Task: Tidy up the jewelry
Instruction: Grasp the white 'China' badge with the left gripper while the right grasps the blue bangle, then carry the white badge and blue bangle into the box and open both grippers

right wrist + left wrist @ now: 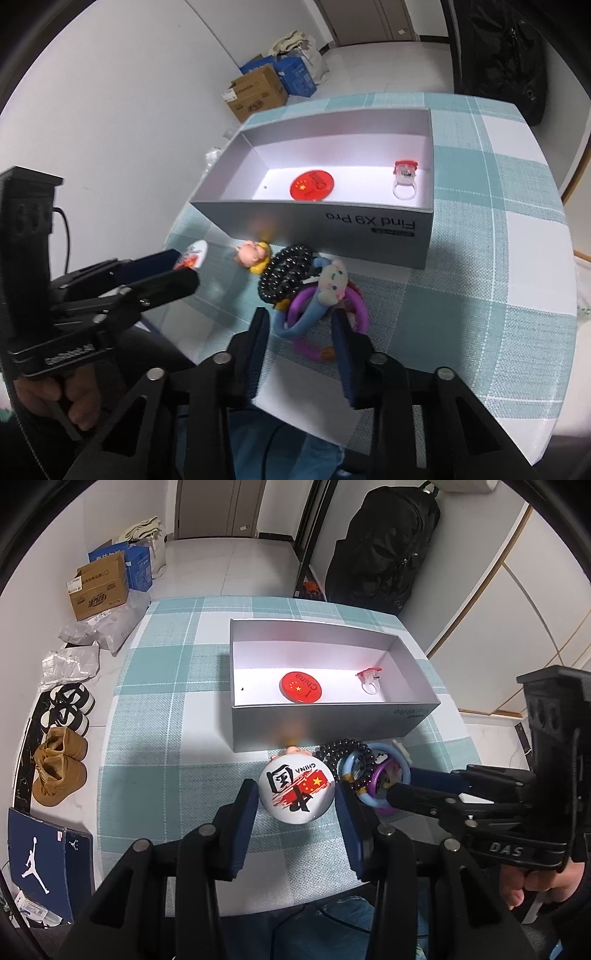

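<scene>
A teal-and-white checked tablecloth (155, 738) carries a silver box (325, 720), a red badge (301, 687), black beads (284, 271) and a purple bangle (360, 314).

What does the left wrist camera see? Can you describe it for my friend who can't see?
The open left tool straddles a white China badge on a checked tablecloth. Behind it, a grey box holds a red badge and a clear ring; the right tool reaches into the bracelets.
</scene>
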### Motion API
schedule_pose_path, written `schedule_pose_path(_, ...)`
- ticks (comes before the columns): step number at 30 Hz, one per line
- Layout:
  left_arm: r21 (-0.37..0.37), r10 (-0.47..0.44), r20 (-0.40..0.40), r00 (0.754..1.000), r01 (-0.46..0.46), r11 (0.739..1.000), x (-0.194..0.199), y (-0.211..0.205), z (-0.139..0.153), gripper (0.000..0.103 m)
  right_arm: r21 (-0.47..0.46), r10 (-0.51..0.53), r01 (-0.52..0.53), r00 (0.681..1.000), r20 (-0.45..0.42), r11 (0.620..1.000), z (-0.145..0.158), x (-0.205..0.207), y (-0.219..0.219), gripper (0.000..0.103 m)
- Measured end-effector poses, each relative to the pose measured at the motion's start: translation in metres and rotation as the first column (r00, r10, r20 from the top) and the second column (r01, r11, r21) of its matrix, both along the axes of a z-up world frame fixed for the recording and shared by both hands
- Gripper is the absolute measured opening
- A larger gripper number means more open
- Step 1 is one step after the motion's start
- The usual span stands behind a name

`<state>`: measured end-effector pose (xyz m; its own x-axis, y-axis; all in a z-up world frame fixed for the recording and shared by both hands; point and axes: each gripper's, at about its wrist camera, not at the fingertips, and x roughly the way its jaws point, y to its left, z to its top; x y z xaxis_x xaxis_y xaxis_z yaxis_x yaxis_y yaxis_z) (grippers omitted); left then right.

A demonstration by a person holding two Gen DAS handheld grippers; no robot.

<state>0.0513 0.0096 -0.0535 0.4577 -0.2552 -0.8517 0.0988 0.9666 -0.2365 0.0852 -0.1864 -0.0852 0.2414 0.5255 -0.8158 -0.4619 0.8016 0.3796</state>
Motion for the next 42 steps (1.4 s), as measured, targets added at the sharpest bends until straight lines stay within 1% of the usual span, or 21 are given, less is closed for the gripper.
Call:
schedule_pose_path(1, -0.001, 0.001, -0.001, 1.0, -0.001, 1.0, 0.0, -0.001, 0.0, 0.037, -0.007, 0.001, -0.001, 1.0, -0.002, 1.0, -0.001, 0.001, 0.002, 0.022)
schedule_pose_path(3, -0.006, -0.001, -0.001, 1.0, 0.001, 1.0, 0.0, 0.0, 0.001, 0.037, -0.016, 0.001, -0.001, 1.0, 0.007, 1.0, 0.0, 0.001, 0.003, 0.018)
schedule_pose_path(5, -0.01, -0.002, 0.003, 1.0, 0.002, 1.0, 0.0, 0.001, 0.002, 0.037, -0.014, 0.006, -0.006, 1.0, 0.011, 1.0, 0.002, 0.0, 0.003, 0.011)
schedule_pose_path(7, -0.013, -0.003, 0.004, 1.0, 0.003, 1.0, 0.0, 0.001, 0.003, 0.037, -0.019, 0.003, -0.003, 1.0, 0.022, 1.0, 0.004, -0.001, 0.002, 0.008)
schedule_pose_path(13, -0.023, -0.001, 0.004, 1.0, 0.002, 1.0, 0.002, 0.002, 0.003, 0.037, -0.007, -0.023, 0.023, 0.999, 0.028, 1.0, 0.008, -0.001, -0.007, 0.008)
schedule_pose_path(17, -0.045, 0.01, 0.014, 1.0, -0.009, 0.999, 0.003, 0.004, 0.005, 0.037, 0.036, -0.048, 0.047, 0.998, 0.041, 0.998, 0.018, -0.001, -0.017, 0.008)
schedule_pose_path(22, -0.074, 0.023, 0.046, 0.999, -0.02, 0.997, 0.004, 0.005, 0.011, 0.037, 0.098, -0.063, 0.057, 0.997, 0.055, 0.993, 0.031, -0.001, -0.026, 0.008)
schedule_pose_path(30, -0.121, 0.034, 0.091, 0.995, -0.023, 0.992, 0.008, 0.005, 0.018, 0.037, 0.173, -0.095, 0.075, 0.989, 0.11, 0.982, 0.053, 0.002, -0.036, 0.008)
schedule_pose_path(33, -0.113, 0.036, 0.104, 0.994, -0.024, 0.993, 0.01, 0.003, 0.021, 0.037, 0.198, -0.107, 0.079, 0.986, 0.132, 0.977, 0.061, 0.005, -0.038, 0.008)
schedule_pose_path(36, -0.112, 0.038, 0.119, 0.992, -0.024, 0.993, 0.011, 0.001, 0.024, 0.037, 0.212, -0.119, 0.085, 0.98, 0.156, 0.974, 0.068, 0.006, -0.04, 0.008)
schedule_pose_path(42, -0.144, 0.062, 0.141, 0.988, -0.041, 0.989, 0.017, 0.003, 0.031, 0.037, 0.234, -0.128, 0.086, 0.977, 0.172, 0.968, 0.076, 0.011, -0.039, 0.008)
